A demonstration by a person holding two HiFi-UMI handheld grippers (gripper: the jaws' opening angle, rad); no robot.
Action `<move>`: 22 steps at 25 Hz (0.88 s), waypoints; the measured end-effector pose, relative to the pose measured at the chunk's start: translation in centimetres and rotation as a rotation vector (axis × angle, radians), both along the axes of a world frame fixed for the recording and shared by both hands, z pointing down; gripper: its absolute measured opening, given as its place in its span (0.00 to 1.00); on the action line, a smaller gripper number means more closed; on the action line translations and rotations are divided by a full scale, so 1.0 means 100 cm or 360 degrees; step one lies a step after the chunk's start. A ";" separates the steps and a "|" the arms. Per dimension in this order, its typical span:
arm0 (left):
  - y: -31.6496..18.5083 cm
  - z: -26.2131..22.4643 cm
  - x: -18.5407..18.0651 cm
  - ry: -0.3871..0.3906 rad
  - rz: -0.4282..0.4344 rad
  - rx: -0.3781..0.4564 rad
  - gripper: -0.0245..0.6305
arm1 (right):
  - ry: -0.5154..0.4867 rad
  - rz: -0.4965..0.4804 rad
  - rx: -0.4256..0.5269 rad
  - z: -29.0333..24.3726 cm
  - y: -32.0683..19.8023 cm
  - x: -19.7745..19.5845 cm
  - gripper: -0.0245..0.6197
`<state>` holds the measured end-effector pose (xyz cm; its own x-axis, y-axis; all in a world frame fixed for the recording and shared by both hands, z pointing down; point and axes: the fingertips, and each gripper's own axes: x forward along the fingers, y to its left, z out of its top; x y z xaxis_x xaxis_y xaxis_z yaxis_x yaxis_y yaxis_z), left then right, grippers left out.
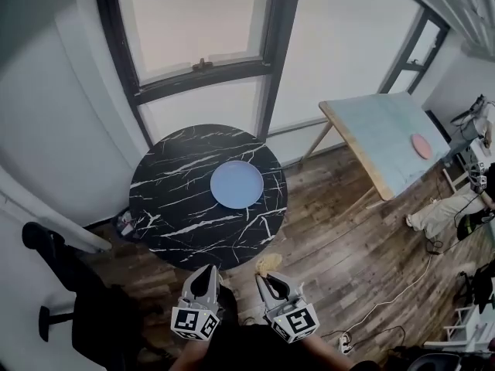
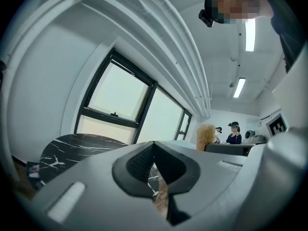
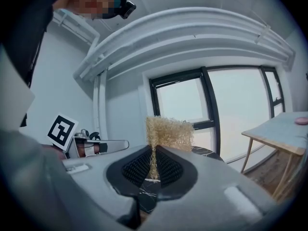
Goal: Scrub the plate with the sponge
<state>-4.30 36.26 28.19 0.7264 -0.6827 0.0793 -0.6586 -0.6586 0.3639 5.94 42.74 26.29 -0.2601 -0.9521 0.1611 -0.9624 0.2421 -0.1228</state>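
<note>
A pale blue plate [image 1: 237, 184] lies on the round black marble table [image 1: 166, 207], right of its centre. Both grippers hang near the table's front edge, close to my body. My left gripper [image 1: 209, 273] is shut with nothing between its jaws [image 2: 153, 148]. My right gripper [image 1: 265, 279] is shut on a tan fibrous sponge [image 1: 268, 264], which sticks up past its jaws in the right gripper view [image 3: 169, 134]. The same sponge [image 2: 206, 137] shows at the right in the left gripper view. Neither gripper touches the plate.
A light wooden table [image 1: 383, 141] with a pink dish [image 1: 421, 146] stands at the right. A black chair [image 1: 58, 277] is at the lower left. Cables [image 1: 387, 300] trail over the wooden floor. A large window [image 1: 209, 29] lies beyond the round table. A person [image 1: 456, 203] sits at the far right.
</note>
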 end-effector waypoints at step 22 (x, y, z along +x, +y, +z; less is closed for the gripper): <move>-0.228 0.068 0.027 -0.0155 -0.0003 -0.0254 0.04 | 0.0066 -0.0037 -0.0089 0.017 -0.230 0.025 0.07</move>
<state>-1.55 13.47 34.98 0.7088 -0.6571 0.2565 -0.6970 -0.5965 0.3980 8.47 19.70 27.98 -0.2738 -0.9351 0.2252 -0.9613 0.2581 -0.0968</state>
